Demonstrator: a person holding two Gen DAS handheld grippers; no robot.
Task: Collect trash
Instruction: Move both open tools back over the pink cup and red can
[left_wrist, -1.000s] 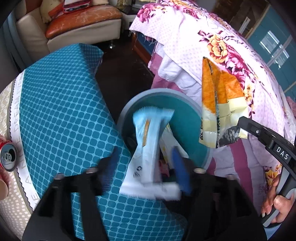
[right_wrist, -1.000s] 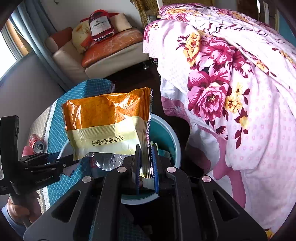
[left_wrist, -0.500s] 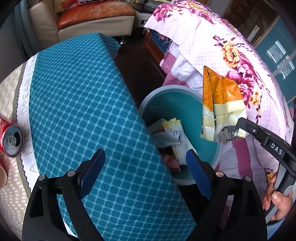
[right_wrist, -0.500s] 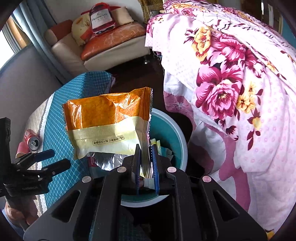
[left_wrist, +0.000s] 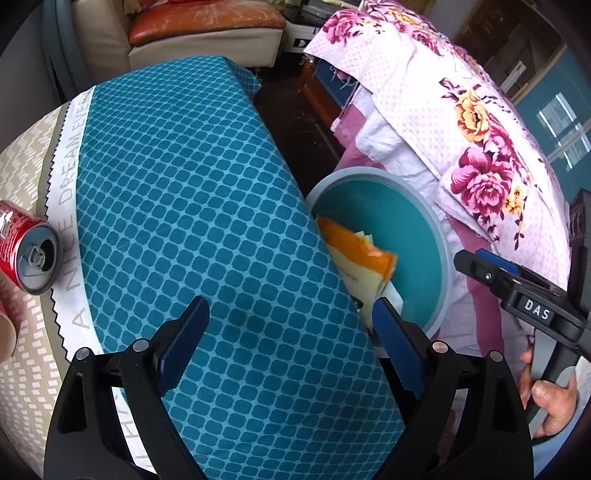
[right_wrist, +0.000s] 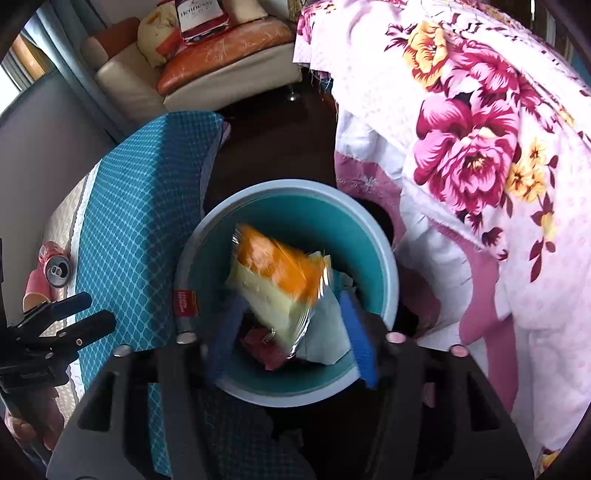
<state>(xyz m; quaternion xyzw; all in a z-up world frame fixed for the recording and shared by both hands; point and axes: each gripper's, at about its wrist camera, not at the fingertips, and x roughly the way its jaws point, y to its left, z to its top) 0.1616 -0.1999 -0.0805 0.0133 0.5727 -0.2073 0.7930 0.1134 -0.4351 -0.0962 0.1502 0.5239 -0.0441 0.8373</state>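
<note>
Between teal-clothed table edge at 9 o'clock and floral bedding at 3, teal bin sitting in narrow floor gap; right gripper pointing steeply down over it, jaws opening, orange wrapper lying loose inside bin; left gripper hanging wide, empty, over table edge; red can standing at 9 o'clock

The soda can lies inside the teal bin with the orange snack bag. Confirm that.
Wrong about the can. The soda can lies on the table, outside the teal bin; the left wrist view shows it. The orange snack bag is in the bin.
</note>
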